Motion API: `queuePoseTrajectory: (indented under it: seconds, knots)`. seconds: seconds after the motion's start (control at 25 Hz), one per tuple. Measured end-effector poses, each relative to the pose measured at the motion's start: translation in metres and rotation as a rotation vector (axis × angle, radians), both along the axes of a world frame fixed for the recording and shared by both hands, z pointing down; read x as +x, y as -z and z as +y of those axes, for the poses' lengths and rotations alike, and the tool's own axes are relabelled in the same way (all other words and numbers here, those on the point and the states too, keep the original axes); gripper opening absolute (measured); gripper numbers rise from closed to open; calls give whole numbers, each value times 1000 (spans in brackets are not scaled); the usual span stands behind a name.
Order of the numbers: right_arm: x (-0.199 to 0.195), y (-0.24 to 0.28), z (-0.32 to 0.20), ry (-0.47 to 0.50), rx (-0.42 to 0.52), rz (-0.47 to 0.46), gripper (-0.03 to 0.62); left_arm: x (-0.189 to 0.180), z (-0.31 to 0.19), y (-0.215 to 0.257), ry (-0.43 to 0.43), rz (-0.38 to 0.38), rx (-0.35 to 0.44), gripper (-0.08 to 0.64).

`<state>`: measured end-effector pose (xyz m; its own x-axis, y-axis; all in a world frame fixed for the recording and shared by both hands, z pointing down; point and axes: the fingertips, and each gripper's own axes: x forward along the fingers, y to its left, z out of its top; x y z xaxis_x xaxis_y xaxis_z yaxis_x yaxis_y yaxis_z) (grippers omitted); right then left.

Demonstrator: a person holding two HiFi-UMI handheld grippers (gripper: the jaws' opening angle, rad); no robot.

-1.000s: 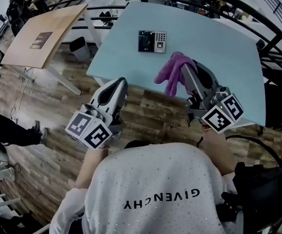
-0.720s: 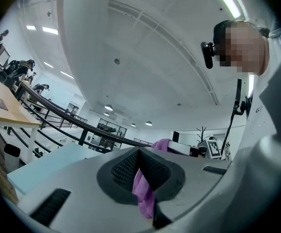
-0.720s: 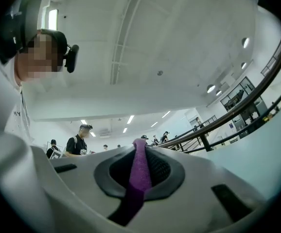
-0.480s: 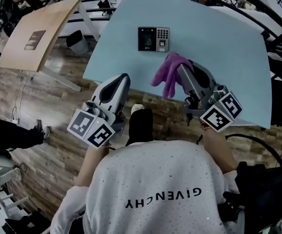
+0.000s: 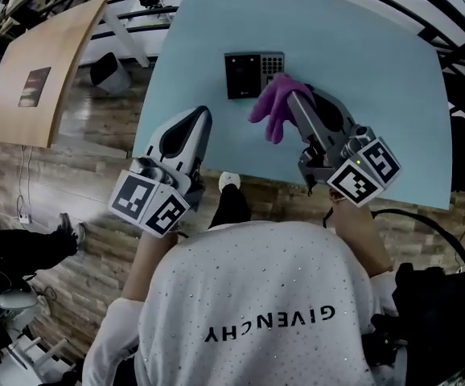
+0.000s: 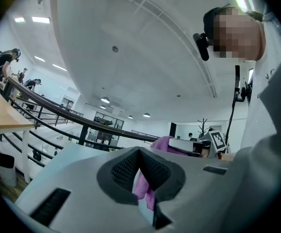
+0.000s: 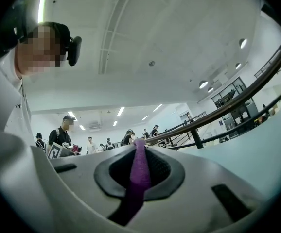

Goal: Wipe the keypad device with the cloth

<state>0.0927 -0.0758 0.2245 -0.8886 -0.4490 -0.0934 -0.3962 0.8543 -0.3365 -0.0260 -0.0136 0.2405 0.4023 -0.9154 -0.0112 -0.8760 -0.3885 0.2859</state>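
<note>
The dark keypad device [image 5: 253, 74] lies flat on the light blue table [image 5: 369, 63], near its middle. My right gripper [image 5: 295, 103] is shut on a purple cloth [image 5: 273, 108], which hangs at the device's near right corner and overlaps its edge. In the right gripper view the cloth [image 7: 139, 171] is a strip pinched between the dark pads [image 7: 162, 171]. My left gripper [image 5: 203, 116] is shut with nothing held, over the table's near left part, left of the cloth. In the left gripper view its jaws [image 6: 139, 152] meet, and the cloth [image 6: 162, 143] shows beyond them.
A wooden table [image 5: 43, 71] stands to the left across a wood floor, with a small bin [image 5: 104, 69] between the two tables. Dark railings [image 5: 458, 22] curve round the far side. The person's shoe [image 5: 229, 182] is at the table's near edge.
Both grippers have moved forward over the table. The right gripper has carried the cloth from the near edge up to the keypad device. The left gripper stays shut.
</note>
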Motion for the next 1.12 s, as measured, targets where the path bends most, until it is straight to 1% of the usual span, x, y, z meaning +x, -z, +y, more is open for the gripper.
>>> queuePoseTrajectory:
  seconds: [0.12, 0.28, 0.48, 0.56, 0.64, 0.76, 0.88, 1.0, 1.12]
  knots:
    - [-18, 2, -21, -15, -7, -3, 14, -17, -24, 1, -18, 1, -4, 0]
    - [-44, -3, -40, -7, -4, 36, 14, -38, -55, -12, -28, 7, -68, 0]
    - [-70, -44, -59, -27, -28, 178, 14, -48, -82, -40, -82, 78, -143, 0]
    - [-84, -65, -66, -22, -44, 227, 14, -53, -94, -55, -94, 84, -171, 0]
    - [-98, -86, -71, -3, -72, 269, 14, -59, -106, -74, -90, 72, -209, 0]
    - [-110, -111, -79, 2, -101, 326, 14, -57, -120, -100, -103, 51, -272, 2]
    - [-118, -126, -88, 6, -114, 378, 15, -47, -132, -118, -159, 51, -320, 2]
    - [-129, -131, -92, 18, -123, 379, 15, -38, -145, -134, -212, 83, -353, 2]
    - [-130, -138, -97, 9, -166, 355, 15, -31, -153, -144, -257, 99, -368, 2]
